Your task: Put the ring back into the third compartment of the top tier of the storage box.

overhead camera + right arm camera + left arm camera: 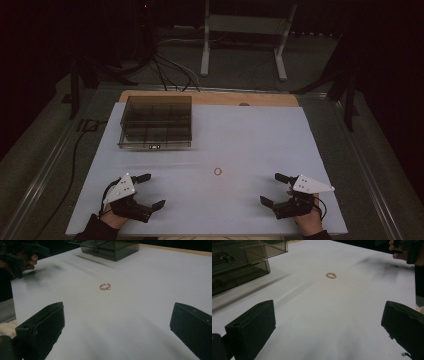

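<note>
Item: 1 small pink ring (105,286), possibly beaded, judged light and slippery, best pinched across its rim; left gripper (148,191) and right gripper (274,189) are held wide open, empty.

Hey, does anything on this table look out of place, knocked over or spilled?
Nothing looks spilled or damaged. The one stray item is a small pink bracelet lying alone on the white table, apart from the smoky compartment box at the far left. Both grippers, left and right, rest open near the front edge.
</note>
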{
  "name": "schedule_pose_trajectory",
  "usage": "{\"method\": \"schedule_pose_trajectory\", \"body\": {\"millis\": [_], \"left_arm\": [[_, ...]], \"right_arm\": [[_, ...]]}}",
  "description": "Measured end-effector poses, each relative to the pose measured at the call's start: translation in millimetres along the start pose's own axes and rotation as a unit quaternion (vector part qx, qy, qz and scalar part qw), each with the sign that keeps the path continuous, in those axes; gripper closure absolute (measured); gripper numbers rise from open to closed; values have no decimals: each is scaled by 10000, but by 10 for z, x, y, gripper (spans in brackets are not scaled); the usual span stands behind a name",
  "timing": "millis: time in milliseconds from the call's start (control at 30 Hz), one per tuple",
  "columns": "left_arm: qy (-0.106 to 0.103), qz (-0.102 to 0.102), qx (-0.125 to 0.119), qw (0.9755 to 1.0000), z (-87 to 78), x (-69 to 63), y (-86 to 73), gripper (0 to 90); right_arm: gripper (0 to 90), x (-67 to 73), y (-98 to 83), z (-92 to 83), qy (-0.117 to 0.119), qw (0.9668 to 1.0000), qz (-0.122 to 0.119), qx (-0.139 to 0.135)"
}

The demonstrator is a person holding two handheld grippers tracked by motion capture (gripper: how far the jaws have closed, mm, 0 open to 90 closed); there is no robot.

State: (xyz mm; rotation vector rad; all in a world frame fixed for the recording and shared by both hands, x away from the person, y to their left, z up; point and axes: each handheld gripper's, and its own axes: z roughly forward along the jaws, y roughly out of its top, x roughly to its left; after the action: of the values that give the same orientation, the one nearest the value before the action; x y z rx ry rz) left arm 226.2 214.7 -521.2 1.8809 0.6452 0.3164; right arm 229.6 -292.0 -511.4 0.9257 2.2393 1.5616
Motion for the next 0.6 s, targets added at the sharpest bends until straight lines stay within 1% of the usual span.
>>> {"method": "schedule_pose_trajectory", "body": {"millis": [233,300,367,500,600], "left_arm": [[-27,-4,34,10000,9,4,-5,5],[-32,1,36,10000,10,2,-5,5],[-33,-1,33,10000,11,3,-5,5],[-26,-16,16,10000,14,8,-4,5],[-18,-21,15,10000,15,11,-3,5]], "right_arm": [[0,4,23,3,-66,9999,65,-53],[0,5,38,3,-98,9999,38,-64],[0,5,58,3,-131,9998,69,-104],[0,5,100,10,-194,9997,56,-156],[0,3,132,16,-193,9996,50,-195]]}}
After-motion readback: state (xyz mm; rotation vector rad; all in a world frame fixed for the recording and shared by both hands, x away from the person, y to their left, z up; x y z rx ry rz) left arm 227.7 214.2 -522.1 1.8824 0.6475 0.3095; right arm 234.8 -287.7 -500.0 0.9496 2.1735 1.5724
